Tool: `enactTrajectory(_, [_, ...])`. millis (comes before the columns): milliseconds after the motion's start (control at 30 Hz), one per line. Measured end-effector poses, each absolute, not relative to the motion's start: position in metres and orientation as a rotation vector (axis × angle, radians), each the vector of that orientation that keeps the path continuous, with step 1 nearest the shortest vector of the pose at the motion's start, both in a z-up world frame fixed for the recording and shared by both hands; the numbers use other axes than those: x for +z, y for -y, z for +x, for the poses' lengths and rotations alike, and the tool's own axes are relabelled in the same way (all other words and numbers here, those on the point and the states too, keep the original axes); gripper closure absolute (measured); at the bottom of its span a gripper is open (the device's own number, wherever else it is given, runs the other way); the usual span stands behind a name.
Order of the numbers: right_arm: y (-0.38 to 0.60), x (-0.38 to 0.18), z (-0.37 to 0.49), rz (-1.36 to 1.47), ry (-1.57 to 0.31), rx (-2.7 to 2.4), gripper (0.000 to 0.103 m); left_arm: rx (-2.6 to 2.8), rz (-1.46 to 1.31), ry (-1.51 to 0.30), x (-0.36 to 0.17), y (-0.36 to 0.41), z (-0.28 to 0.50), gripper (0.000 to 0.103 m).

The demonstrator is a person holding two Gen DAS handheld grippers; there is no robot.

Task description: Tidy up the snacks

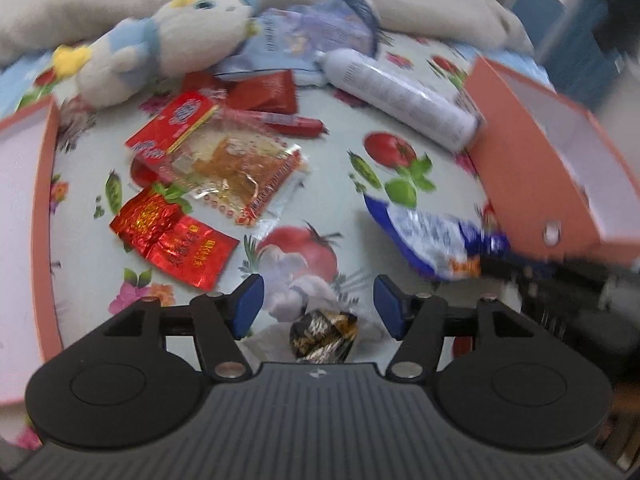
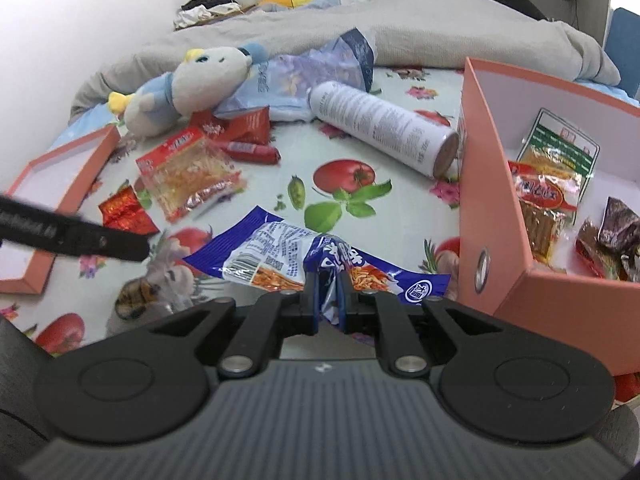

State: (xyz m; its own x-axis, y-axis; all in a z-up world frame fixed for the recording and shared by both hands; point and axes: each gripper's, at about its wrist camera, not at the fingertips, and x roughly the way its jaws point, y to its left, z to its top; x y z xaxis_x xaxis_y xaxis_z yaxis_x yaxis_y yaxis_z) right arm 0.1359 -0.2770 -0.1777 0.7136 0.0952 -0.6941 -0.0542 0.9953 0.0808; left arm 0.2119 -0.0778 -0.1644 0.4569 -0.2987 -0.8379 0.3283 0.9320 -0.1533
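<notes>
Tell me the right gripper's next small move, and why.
Probably lift and carry the blue packet rightward over the orange box. The right gripper is shut on the packet's crumpled middle, other snacks already lie in the box, and the box's wall stands between packet and interior.

The sheet (image 2: 256,184) is smooth printed cloth with tomatoes and flowers; the duvet (image 2: 440,28) behind it is matt, soft beige fabric. The plush toy (image 2: 192,84) has a fuzzy pile. The can (image 2: 380,128) looks like smooth printed metal with a slight sheen. The noodle packet (image 2: 280,256) is glossy, crinkled plastic film, pinched between the right gripper's (image 2: 328,300) blue pads. The red foil pouches (image 1: 172,236) gleam and are creased; the clear packet (image 1: 236,168) is shiny transparent plastic. The box (image 2: 496,208) is matt orange card, white inside. The left gripper (image 1: 318,304) is matt black plastic with ribbed housing and bright metal pins.
</notes>
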Motion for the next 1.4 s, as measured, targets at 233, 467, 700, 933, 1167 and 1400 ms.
enactTrajectory(233, [0.278, -0.177, 0.137, 0.051, -0.770, 0.082, 0.092, -0.508, 0.243, -1.074, -0.181, 0.088, 0.202, 0.027])
enactTrajectory(467, [0.275, -0.176, 0.138, 0.039, -0.772, 0.099, 0.092, -0.584, 0.451, -1.029, -0.199, 0.110, 0.187, 0.023])
enactTrajectory(700, [0.276, -0.170, 0.138, 0.031, -0.762, 0.100, 0.092, -0.557, 0.569, -1.013, -0.215, 0.119, 0.184, 0.030])
enactTrajectory(933, [0.277, -0.167, 0.139, 0.028, -0.753, 0.101, 0.092, -0.492, 0.509, -1.025, -0.212, 0.108, 0.189, 0.045])
enactTrajectory(1167, [0.277, -0.158, 0.138, 0.027, -0.733, 0.102, 0.092, -0.419, 0.327, -1.051, -0.201, 0.093, 0.197, 0.048])
enactTrajectory(1400, [0.281, -0.137, 0.138, 0.021, -0.686, 0.097, 0.092, -0.332, 0.156, -1.016, -0.168, 0.085, 0.216, 0.048])
